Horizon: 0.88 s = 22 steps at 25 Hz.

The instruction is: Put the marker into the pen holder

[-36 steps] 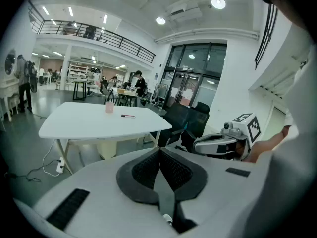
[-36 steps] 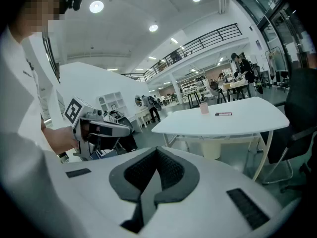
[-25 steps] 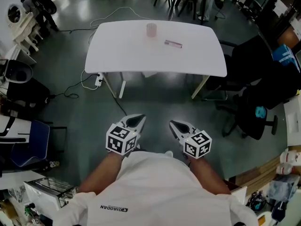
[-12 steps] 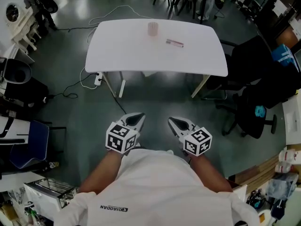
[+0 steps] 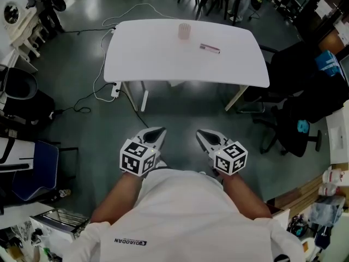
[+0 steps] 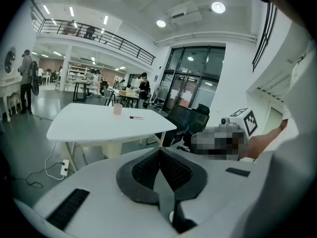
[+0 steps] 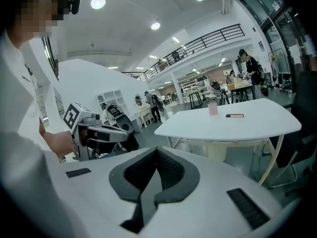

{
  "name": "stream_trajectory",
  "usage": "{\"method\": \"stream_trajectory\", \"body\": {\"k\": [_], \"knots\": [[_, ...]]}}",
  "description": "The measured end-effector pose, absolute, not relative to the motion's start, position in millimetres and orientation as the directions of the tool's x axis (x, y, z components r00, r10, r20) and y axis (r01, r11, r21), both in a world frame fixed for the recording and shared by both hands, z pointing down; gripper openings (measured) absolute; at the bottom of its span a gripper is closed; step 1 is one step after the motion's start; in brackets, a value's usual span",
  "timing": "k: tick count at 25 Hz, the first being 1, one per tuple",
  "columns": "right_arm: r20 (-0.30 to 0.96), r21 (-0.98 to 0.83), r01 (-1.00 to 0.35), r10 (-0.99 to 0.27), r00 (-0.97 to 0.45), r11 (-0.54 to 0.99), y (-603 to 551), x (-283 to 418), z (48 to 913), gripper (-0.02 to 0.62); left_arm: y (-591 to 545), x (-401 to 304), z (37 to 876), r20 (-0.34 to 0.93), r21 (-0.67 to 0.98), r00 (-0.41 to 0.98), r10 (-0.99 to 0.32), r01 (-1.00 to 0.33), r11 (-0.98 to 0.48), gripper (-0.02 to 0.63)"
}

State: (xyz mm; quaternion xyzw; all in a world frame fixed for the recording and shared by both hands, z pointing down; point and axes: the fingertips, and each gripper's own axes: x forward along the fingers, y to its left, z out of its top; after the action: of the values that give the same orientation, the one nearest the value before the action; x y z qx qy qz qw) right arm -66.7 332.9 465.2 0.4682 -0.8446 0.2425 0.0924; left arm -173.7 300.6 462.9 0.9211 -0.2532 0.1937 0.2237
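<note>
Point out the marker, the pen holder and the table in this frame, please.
marker (image 5: 209, 48): head view, middle of its barrel.
pen holder (image 5: 184, 31): head view, its pinkish side wall.
table (image 5: 158, 56): head view, a bare part of the white top.

In the head view the table (image 5: 163, 59) sits a little further right than a second ago, and the pen holder (image 5: 185, 30) and marker (image 5: 210, 48) have shifted with it. Below the table, the left hand-held gripper (image 5: 155, 135) and right hand-held gripper (image 5: 206, 138) have edged slightly up toward it.
</note>
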Motion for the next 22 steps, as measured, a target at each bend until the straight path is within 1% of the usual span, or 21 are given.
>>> {"method": "stream_trajectory", "body": {"k": [4, 10, 13, 22], "knots": [[0.388, -0.318, -0.846, -0.755, -0.528, 0.429, 320.9, -89.1, 468.4, 0.018, 293.6, -201.3, 472.3, 0.473, 0.32, 0.799, -0.371, -0.548, -0.773, 0.029], [0.415, -0.313, -0.851, -0.745, -0.521, 0.421, 324.7, -100.2, 475.8, 0.018, 287.7, -215.7, 483.2, 0.472, 0.346, 0.804, -0.363, -0.547, -0.762, 0.029], [0.425, -0.282, -0.86, -0.749, -0.509, 0.425, 323.0, -99.5, 476.0, 0.018, 281.7, -216.4, 482.7, 0.468, 0.347, 0.805, -0.366, -0.548, -0.761, 0.029], [0.41, -0.32, -0.86, -0.76, -0.504, 0.397, 309.2, -87.2, 480.6, 0.018, 279.0, -196.0, 487.1, 0.476, 0.352, 0.812, -0.338, -0.528, -0.773, 0.029]]}}
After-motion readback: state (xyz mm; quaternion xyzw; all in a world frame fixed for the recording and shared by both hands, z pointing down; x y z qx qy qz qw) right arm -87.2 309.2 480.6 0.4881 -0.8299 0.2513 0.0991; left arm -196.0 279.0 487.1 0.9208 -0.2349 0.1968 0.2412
